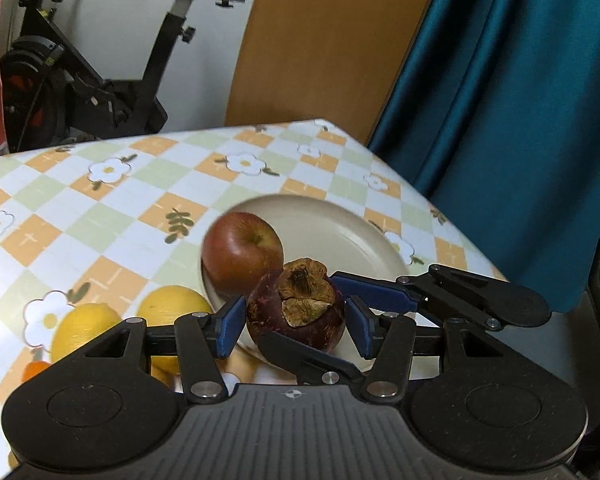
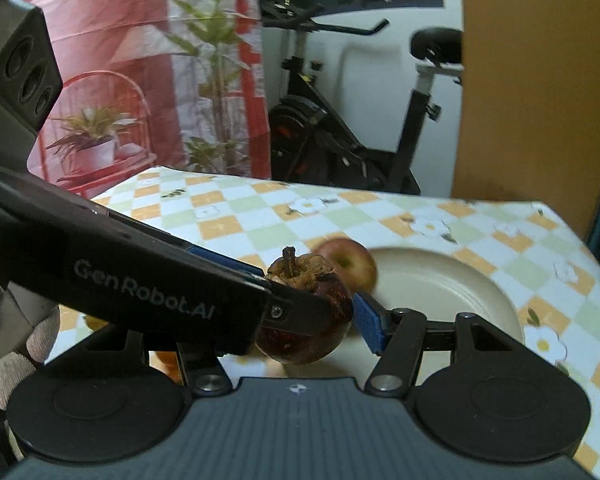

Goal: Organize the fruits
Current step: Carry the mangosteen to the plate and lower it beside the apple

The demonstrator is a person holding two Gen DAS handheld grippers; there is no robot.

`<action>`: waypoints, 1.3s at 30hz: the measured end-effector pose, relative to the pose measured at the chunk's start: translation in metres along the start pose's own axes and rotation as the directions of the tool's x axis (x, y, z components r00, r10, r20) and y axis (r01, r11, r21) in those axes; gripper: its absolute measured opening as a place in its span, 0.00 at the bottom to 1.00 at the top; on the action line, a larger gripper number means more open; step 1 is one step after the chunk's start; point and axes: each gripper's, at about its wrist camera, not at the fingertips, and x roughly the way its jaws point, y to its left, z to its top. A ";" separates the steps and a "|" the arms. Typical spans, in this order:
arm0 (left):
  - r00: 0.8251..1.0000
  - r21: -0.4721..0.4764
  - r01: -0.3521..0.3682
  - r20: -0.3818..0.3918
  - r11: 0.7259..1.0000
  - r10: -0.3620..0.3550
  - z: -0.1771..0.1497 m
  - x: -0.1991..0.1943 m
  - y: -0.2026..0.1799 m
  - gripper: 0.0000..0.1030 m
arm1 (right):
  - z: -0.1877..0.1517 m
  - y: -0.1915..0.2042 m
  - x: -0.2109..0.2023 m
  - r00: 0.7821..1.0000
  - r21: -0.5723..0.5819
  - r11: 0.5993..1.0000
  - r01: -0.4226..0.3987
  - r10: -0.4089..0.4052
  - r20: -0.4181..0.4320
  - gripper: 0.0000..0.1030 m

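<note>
A dark mangosteen [image 1: 296,312] is clamped between both grippers at once — the left gripper [image 1: 294,326] and the right gripper [image 2: 306,322] — and is held above the near rim of the cream plate [image 1: 340,232], where a red apple [image 1: 242,252] lies.

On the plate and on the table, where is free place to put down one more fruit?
The plate is bare on its right and far side, beyond the apple at its left rim. The tablecloth is free between the plate and the far edge. It is crowded at the near left, where two yellow fruits sit beside the plate, and where both grippers surround the mangosteen.
</note>
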 end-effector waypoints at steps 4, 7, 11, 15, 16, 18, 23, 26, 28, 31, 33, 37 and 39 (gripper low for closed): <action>0.999 0.013 -0.024 -0.034 1.000 0.025 0.001 0.017 -0.002 0.56 | -0.009 -0.013 0.007 1.000 0.044 0.999 -0.002 0.003 -0.016 0.60; 0.998 0.020 -0.041 -0.048 0.999 0.042 0.001 0.026 -0.001 0.56 | -0.012 -0.019 0.013 1.000 0.066 0.998 -0.004 0.006 -0.025 0.60; 0.998 0.028 -0.048 -0.050 0.998 0.049 -0.002 0.024 0.001 0.56 | -0.016 -0.018 0.019 0.999 0.080 0.997 -0.007 0.010 -0.039 0.60; 0.997 0.031 -0.052 -0.049 0.998 0.053 -0.002 0.025 0.002 0.56 | -0.018 -0.018 0.018 0.999 0.109 0.994 -0.010 0.014 -0.033 0.60; 0.997 0.036 -0.056 -0.049 0.998 0.058 -0.002 0.024 0.002 0.56 | -0.017 -0.019 0.019 0.999 0.114 0.993 -0.010 0.014 -0.031 0.60; 0.996 0.049 -0.068 -0.048 0.996 0.071 -0.002 0.024 0.001 0.56 | -0.018 -0.018 0.019 0.999 0.122 0.992 -0.011 0.015 -0.030 0.60; 0.995 0.052 -0.081 -0.049 0.995 0.083 -0.001 0.022 0.005 0.56 | -0.015 -0.012 0.022 0.999 0.128 0.992 -0.015 0.019 -0.031 0.60; 0.995 0.051 -0.086 -0.047 0.995 0.088 0.000 0.022 0.006 0.56 | -0.014 -0.011 0.024 0.999 0.128 0.992 -0.017 0.021 -0.030 0.60; 0.995 0.053 -0.091 -0.046 0.994 0.094 0.000 0.022 0.006 0.55 | -0.013 -0.010 0.025 0.999 0.128 0.992 -0.018 0.022 -0.030 0.60; 0.994 0.054 -0.094 -0.043 0.994 0.096 0.000 0.022 0.006 0.55 | -0.014 -0.009 0.026 0.999 0.133 0.991 -0.021 0.025 -0.029 0.60; 0.994 0.054 -0.094 -0.043 0.994 0.096 0.000 0.022 0.006 0.56 | -0.013 -0.009 0.026 0.999 0.132 0.991 -0.020 0.024 -0.029 0.60; 0.995 0.047 -0.090 -0.045 0.995 0.092 0.000 0.023 0.007 0.56 | -0.012 -0.008 0.027 0.999 0.131 0.991 -0.020 0.024 -0.032 0.61; 0.995 0.048 -0.092 -0.044 0.995 0.094 0.000 0.021 0.006 0.56 | -0.012 -0.007 0.027 0.999 0.126 0.992 -0.014 0.018 -0.035 0.62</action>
